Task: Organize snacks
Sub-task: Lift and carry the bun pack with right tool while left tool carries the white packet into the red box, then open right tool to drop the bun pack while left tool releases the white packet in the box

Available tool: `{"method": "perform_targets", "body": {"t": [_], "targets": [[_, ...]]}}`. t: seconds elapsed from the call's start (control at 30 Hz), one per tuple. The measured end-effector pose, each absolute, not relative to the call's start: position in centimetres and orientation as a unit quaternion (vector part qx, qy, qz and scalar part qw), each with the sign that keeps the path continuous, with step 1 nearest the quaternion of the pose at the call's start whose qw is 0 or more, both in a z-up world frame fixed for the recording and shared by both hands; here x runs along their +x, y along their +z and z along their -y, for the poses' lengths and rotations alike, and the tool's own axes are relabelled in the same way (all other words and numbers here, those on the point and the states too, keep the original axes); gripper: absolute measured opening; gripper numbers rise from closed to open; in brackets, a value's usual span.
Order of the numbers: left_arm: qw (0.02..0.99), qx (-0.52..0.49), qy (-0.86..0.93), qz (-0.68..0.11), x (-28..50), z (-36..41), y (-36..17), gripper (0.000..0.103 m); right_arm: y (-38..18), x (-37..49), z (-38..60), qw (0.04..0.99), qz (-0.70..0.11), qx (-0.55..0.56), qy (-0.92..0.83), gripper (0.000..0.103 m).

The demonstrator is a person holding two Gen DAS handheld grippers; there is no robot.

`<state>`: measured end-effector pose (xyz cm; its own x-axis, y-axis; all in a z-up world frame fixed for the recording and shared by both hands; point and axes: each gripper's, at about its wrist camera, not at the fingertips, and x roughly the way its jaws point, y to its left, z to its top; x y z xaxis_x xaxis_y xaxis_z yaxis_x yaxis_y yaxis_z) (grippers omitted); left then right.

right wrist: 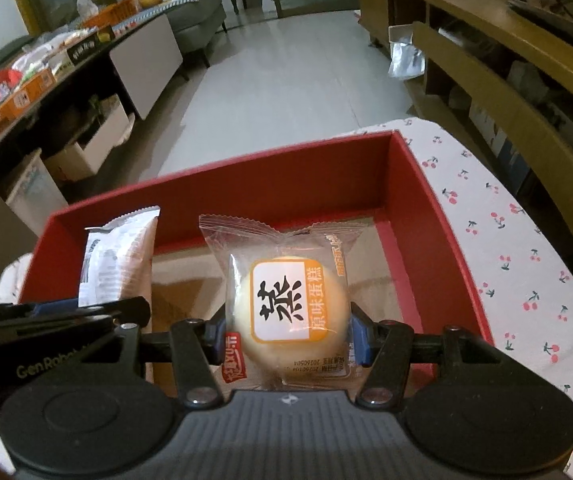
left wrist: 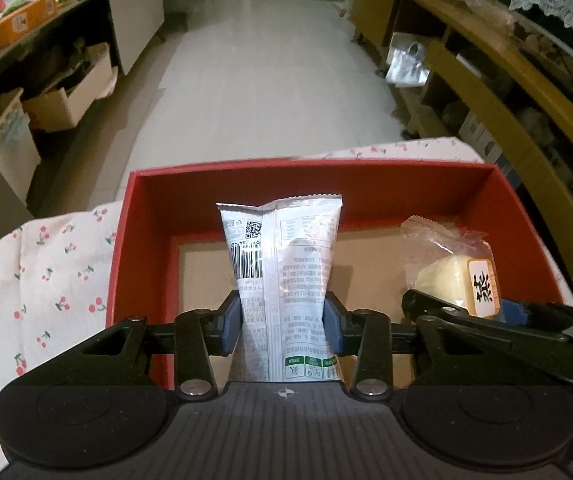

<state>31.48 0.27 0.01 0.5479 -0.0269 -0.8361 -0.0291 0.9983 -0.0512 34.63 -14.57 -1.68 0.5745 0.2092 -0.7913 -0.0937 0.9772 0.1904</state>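
Note:
My left gripper (left wrist: 283,322) is shut on a silver snack packet (left wrist: 286,264) with a barcode and holds it upright over the red box (left wrist: 146,216). My right gripper (right wrist: 286,336) is shut on a clear-wrapped steamed cake (right wrist: 286,304) with an orange label, also over the red box (right wrist: 418,208). The cake (left wrist: 458,276) and right gripper show at the right of the left wrist view. The silver packet (right wrist: 114,260) and left gripper show at the left of the right wrist view. The box floor is bare brown card.
The box stands on a table with a cherry-print cloth (left wrist: 46,280), which also shows in the right wrist view (right wrist: 526,272). Beyond lies a white floor (left wrist: 266,72), a counter with snack boxes on the left (left wrist: 10,24), and wooden shelving on the right (left wrist: 486,92).

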Motion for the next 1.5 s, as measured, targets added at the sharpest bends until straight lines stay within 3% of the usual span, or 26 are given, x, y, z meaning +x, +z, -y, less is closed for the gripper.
{"method": "perform_targets", "body": {"t": [0.8,0.93,1.5], "targets": [[0.872,-0.035,-0.001,-0.488,30.9,-0.7,-0.4,0.065,-1.8,34.0,13.9,0.892,-0.445,0.015,0.076,0.072],[0.883,-0.015,0.018,-0.469,30.2,-0.8,0.5,0.085,-0.9,33.7,14.3,0.895,-0.439,0.025,0.077,0.073],[0.886,-0.065,-0.005,-0.459,25.6,-2.5,3.3,0.087,2.4,27.7,14.9,0.905,-0.411,0.035,0.103,0.076]]}}
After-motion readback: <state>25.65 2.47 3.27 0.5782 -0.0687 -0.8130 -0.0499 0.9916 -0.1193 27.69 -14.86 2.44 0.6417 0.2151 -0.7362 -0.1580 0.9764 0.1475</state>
